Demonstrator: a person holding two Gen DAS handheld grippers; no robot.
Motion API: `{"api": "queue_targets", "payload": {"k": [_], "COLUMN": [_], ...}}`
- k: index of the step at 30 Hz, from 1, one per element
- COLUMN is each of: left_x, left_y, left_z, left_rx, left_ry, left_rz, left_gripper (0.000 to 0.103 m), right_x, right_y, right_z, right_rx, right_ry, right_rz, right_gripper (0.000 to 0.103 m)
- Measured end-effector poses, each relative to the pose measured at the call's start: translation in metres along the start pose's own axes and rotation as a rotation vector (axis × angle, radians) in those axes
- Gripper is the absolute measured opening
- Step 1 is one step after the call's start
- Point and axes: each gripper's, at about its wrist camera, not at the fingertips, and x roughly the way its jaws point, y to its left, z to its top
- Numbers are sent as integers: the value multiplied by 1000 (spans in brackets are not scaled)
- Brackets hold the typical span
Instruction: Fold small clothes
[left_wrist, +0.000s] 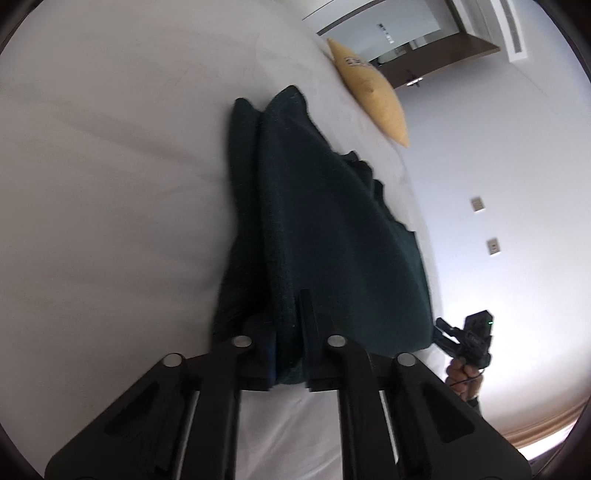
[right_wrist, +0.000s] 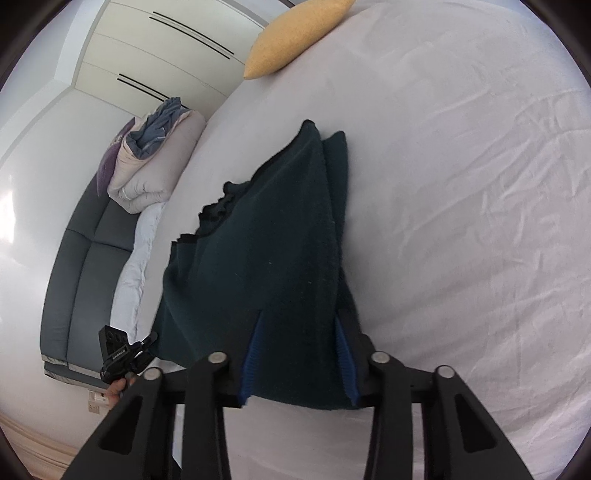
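Note:
A dark green garment (left_wrist: 325, 229) hangs stretched between my two grippers over the white bed (left_wrist: 110, 166), its far end resting on the sheet. My left gripper (left_wrist: 290, 332) is shut on one near corner of the garment. My right gripper (right_wrist: 299, 339) holds the other near edge of the garment (right_wrist: 273, 251), which drapes between its blue-lined fingers (right_wrist: 251, 354). The right gripper also shows in the left wrist view (left_wrist: 469, 343), and the left gripper shows in the right wrist view (right_wrist: 122, 354), each held by a hand.
A yellow pillow (left_wrist: 373, 92) lies at the far bed edge, also in the right wrist view (right_wrist: 295, 33). A folded duvet (right_wrist: 155, 162) sits on a grey sofa (right_wrist: 85, 266) beside the bed. Wardrobe doors (right_wrist: 166, 48) stand behind.

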Motion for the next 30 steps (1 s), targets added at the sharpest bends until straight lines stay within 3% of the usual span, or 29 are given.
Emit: {"api": "queue_targets", "payload": {"k": [6, 10, 18, 30], "left_x": [-6, -5, -17, -21], "left_y": [-6, -14, 8, 17], "left_z": [-9, -15, -44, -56], "left_rx": [46, 59, 3, -9], "left_ry": [-13, -19, -51, -77], "left_rz": [34, 54, 35, 25], "left_gripper": [4, 4, 3, 4], "right_x": [1, 3, -2, 0], "right_y": [-8, -6, -19, -42], "right_z": [-2, -3, -12, -17], "right_rx": [7, -16, 15, 117], "right_ry": [30, 34, 3, -35], "right_rz": [-13, -41, -63, -29], "right_gripper": [28, 11, 6, 5]}}
